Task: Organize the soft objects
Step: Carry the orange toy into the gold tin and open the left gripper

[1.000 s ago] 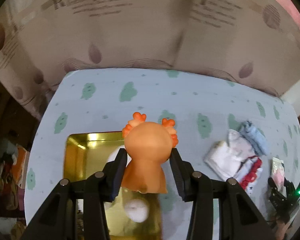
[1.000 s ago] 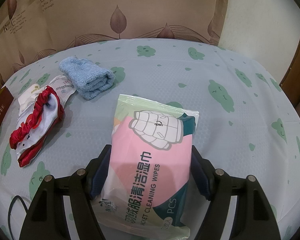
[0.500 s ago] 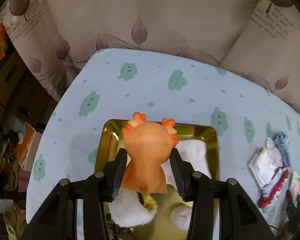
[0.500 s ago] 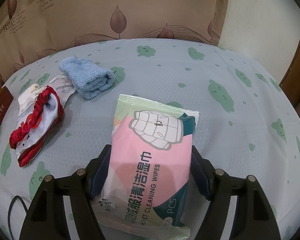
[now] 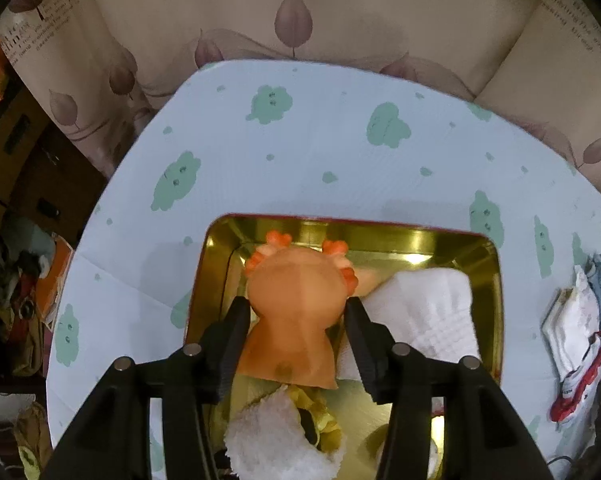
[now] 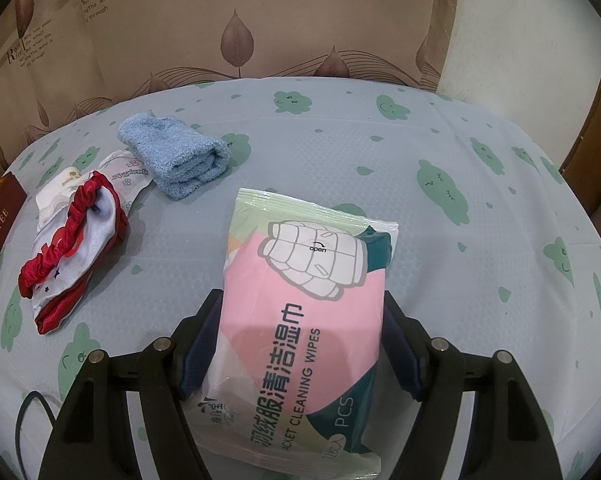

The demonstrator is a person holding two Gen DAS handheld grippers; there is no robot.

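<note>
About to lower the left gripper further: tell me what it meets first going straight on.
Likely the gold tin's floor: the left gripper, jaws just opening around the orange toy, points into it. The white cloth lies just right; depth unclear.

A round-edged table point(image 6: 440, 128) is covered with a pale blue cloth printed with green cloud-shaped faces. Behind it hangs a beige curtain point(image 6: 260, 20) bearing brown leaf motifs and lines of printed English text; to the curtain's right is a plain off-white wall point(image 6: 520, 32), with a brown wooden frame edge point(image 6: 592, 152) at the far right. In the left wrist view, the dim area beside the table holds brown cardboard boxes point(image 5: 16, 140) and a heap of mixed clutter point(image 5: 16, 280) on the floor, detail there too dark to resolve.
</note>
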